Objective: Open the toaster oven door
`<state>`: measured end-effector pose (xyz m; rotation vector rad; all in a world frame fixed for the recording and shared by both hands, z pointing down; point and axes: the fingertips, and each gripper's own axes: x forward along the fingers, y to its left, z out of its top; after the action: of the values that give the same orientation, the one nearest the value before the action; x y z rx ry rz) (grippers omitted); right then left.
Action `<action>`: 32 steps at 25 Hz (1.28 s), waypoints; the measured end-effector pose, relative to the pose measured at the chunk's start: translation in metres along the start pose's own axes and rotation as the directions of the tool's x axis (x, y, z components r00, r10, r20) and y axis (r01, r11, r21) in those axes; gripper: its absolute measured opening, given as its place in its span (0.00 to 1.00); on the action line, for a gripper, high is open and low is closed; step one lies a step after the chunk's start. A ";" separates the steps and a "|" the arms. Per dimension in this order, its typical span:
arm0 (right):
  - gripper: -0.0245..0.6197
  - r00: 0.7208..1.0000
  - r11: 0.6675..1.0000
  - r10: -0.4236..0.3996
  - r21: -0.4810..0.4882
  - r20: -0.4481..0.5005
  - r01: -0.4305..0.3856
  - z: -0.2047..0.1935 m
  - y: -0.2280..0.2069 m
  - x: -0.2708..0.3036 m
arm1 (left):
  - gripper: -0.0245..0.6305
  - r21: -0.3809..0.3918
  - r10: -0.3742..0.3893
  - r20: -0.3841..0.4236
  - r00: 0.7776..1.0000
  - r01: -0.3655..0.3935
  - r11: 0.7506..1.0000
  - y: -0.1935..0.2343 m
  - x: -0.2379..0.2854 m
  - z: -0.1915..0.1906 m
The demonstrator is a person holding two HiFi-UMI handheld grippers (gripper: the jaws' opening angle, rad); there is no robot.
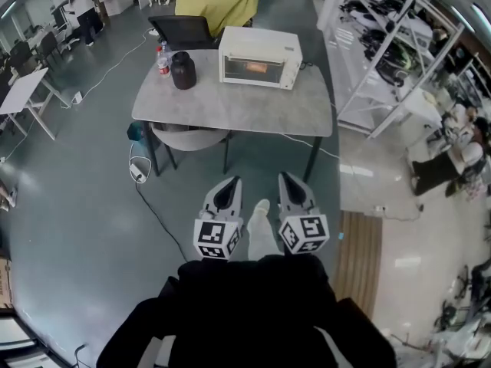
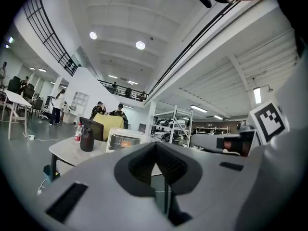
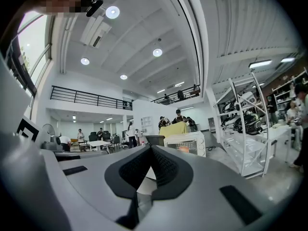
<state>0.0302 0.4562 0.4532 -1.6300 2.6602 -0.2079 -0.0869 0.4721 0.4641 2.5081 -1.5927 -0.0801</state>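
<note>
Left gripper (image 1: 232, 182): low centre of the head view, held close to my body. Its fingers (image 2: 138, 165) are clenched tip to tip with nothing between them.
Right gripper (image 1: 286, 178): just beside the left one and likewise pinched closed on nothing. Both point up the frame toward the bench.
Floor (image 1: 92, 175): grey, with a long open stretch between me and the bench and a cable trailing at centre left.
Chair (image 1: 188, 138): tucked under the near edge of the bench.
Bench (image 1: 230, 106): grey top, upper centre of the head view, well apart from both grippers.
Toaster oven (image 1: 259, 58): white, on the far right part of the bench with its front facing me. Its door (image 1: 253, 68) is closed, with an orange glow behind the glass, and knobs (image 1: 292, 70) stand at its right end.
Handling, my estimate: the door is stiff metal and glass, probably hinged low. The body looks light enough to slide if tugged hard, and the surfaces may be hot.
Hold, my estimate: take the bar along the door's top edge at its middle. The handle itself is too small to make out from here.
Dark jar (image 1: 182, 70): on the bench left of the oven.
Bottle (image 1: 163, 61): just left of the jar.
Laptop (image 1: 180, 31): at the bench's far edge, behind the jar.
</note>
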 end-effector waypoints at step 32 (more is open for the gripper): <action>0.04 0.987 0.987 0.152 0.067 -0.054 -0.148 0.045 -0.237 0.435 | 0.04 0.020 0.121 -0.097 0.988 -0.119 0.993 0.176 0.447 0.033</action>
<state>0.0452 -0.0406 0.4619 -1.4207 2.7738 -0.3379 -0.0568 -0.0086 0.4816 2.3807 -1.7054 0.0688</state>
